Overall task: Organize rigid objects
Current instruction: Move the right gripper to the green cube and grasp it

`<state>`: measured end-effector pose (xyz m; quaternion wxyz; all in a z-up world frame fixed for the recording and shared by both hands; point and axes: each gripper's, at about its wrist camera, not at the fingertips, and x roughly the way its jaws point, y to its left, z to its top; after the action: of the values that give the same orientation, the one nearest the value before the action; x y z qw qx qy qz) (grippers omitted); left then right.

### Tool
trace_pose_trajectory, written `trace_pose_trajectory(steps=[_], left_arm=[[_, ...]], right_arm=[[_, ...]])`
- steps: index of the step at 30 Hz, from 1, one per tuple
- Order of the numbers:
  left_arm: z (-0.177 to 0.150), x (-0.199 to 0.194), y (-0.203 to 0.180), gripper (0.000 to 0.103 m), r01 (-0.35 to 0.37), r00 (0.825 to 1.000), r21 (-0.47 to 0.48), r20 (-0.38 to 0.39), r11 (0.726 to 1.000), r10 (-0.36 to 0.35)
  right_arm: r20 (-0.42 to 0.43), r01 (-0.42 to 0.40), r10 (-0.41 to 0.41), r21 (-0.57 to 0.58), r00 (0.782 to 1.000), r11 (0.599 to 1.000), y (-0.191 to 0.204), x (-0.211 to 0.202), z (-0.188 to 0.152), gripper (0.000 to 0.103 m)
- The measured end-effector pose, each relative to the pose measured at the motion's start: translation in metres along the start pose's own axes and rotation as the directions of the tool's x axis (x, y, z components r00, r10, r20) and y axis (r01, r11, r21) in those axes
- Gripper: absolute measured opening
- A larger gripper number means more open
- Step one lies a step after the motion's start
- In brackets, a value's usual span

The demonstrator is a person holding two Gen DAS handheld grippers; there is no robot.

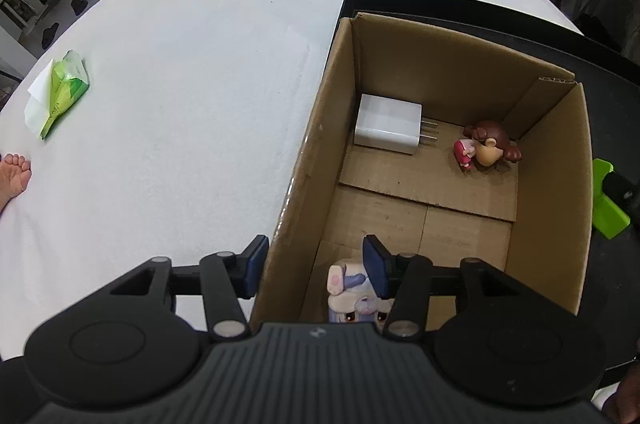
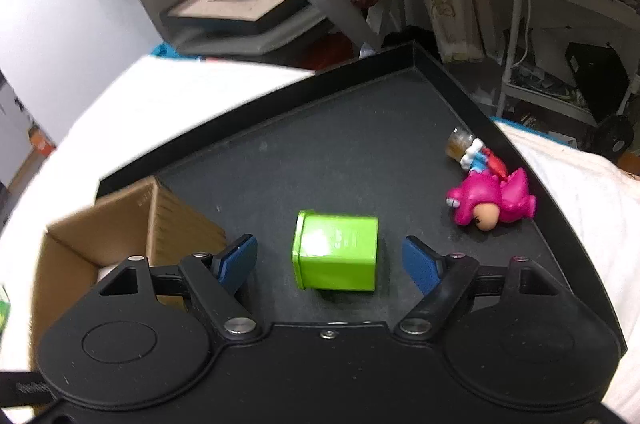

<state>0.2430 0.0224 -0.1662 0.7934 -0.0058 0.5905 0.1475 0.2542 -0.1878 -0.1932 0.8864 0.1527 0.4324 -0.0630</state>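
Observation:
An open cardboard box (image 1: pixel 316 159) stands on a black tray (image 2: pixel 360 143). On its floor lie a white charger (image 1: pixel 386 123) and a brown-haired doll figure (image 1: pixel 490 147). A pale pastel figurine (image 1: pixel 352 294) sits in the box's near corner. Above it my left gripper (image 1: pixel 316 266) is open, one finger outside the box wall and one inside beside the figurine. A green square tin (image 2: pixel 336 250) lies on the tray between the spread fingers of my open right gripper (image 2: pixel 332 264). Its fingers stand apart from the tin. The tin (image 1: pixel 608 199) also shows past the box.
A pink figurine (image 2: pixel 492 199) and a small blue-and-white figure with a jar (image 2: pixel 468 147) lie at the tray's right corner. A green tissue pack (image 1: pixel 60 91) rests on the white cloth at far left. A person's bare foot (image 1: pixel 14 173) is at the cloth's left edge.

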Motion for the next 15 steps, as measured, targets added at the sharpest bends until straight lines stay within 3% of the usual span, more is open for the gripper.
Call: trace_pose_trajectory(steps=[2, 3, 4, 8, 15], left_arm=[[0.001, 0.000, -0.001, 0.051, -0.002, 1.000, 0.002, 0.002, 1.000, 0.002], [0.000, 0.000, -0.001, 0.051, -0.003, 1.000, 0.001, 0.002, 1.000, 0.003], [0.000, 0.000, -0.001, 0.051, -0.004, 1.000, 0.001, 0.003, 1.000, 0.004], [-0.002, -0.002, -0.001, 0.051, 0.000, 1.000, 0.008, 0.011, 1.000, 0.000], [-0.006, -0.011, 0.010, 0.051, 0.022, 0.999, -0.019, 0.039, 1.000, -0.021]], right_arm=[[-0.032, 0.006, -0.006, -0.017, 0.999, 1.000, 0.002, 0.010, -0.004, 0.066], [-0.048, 0.012, -0.012, -0.019, 0.999, 1.000, 0.002, 0.014, -0.005, 0.052], [-0.063, 0.020, -0.021, -0.016, 0.998, 1.000, 0.000, 0.017, -0.006, 0.049], [-0.003, 0.071, -0.071, -0.021, 0.997, 0.997, -0.002, 0.004, -0.007, 0.048], [0.045, 0.028, -0.027, -0.018, 0.999, 0.999, 0.001, -0.020, -0.004, 0.048]])
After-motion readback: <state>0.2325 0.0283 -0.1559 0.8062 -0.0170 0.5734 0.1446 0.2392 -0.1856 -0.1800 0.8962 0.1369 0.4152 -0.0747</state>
